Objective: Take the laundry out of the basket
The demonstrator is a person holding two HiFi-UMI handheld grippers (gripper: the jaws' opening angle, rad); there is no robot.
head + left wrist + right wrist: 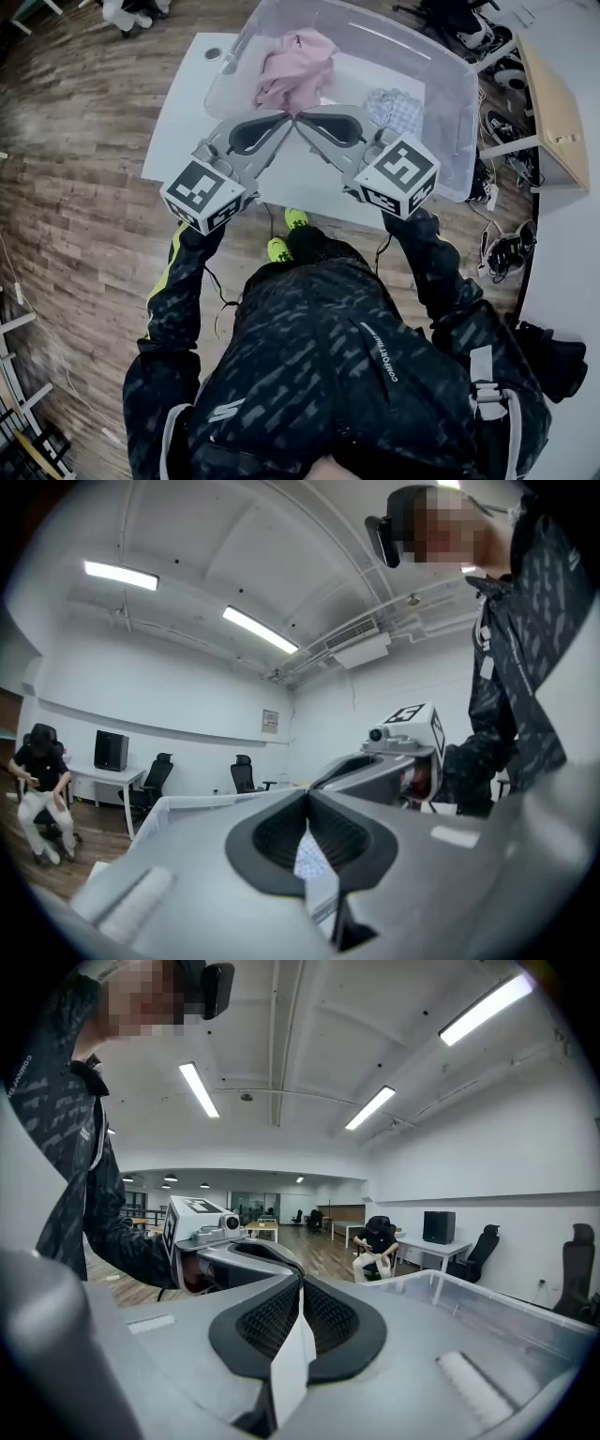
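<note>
A clear plastic basket (pixel 448 89) stands on a white table (pixel 183 117). Inside it, a pink garment (pixel 295 64) is heaped at the far left and a pale blue checked garment (pixel 396 110) lies at the right. My left gripper (pixel 287 120) and right gripper (pixel 304 120) meet tip to tip above the basket's near side, and both are shut. In the left gripper view the left gripper (pixel 307 803) shows a checked patch in the slit below its pads. The right gripper (pixel 300 1288) shows a white strip there. I cannot tell whether cloth is pinched.
A wooden desk (pixel 555 103) and cabled gear (pixel 504 251) on the floor stand to the right. Wood floor surrounds the table. My yellow-green shoes (pixel 286 234) are at the table's near edge. A seated person (pixel 42 794) and office chairs (pixel 155 780) are across the room.
</note>
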